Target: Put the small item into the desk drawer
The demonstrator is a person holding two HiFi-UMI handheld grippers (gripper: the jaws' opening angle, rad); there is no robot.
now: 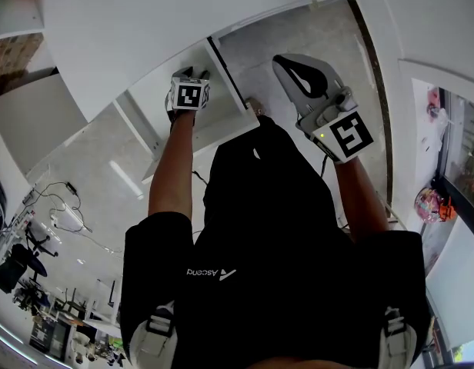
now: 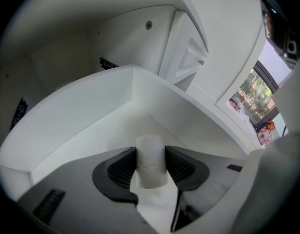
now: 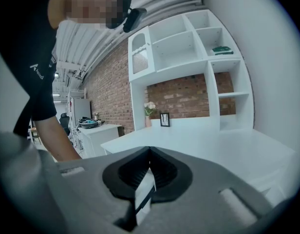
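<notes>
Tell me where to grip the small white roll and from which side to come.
Grip the small white roll across its curved sides, about midway along, coming from its near end, as the left gripper does now. Its straight sides probably seat well between the pads, and its far end pokes free toward the drawer.

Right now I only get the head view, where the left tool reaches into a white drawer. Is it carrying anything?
Observer: Yes. The left gripper view shows the left tool clamped on a small white item, with a pad on either side.
Operator: Whereabouts in the drawer is it?
Observer: Above the white floor, pointing toward an inner corner where two walls meet.
Operator: And what does the right tool face?
Observer: It looks across a white desktop at a vase of flowers and a small frame.
</notes>
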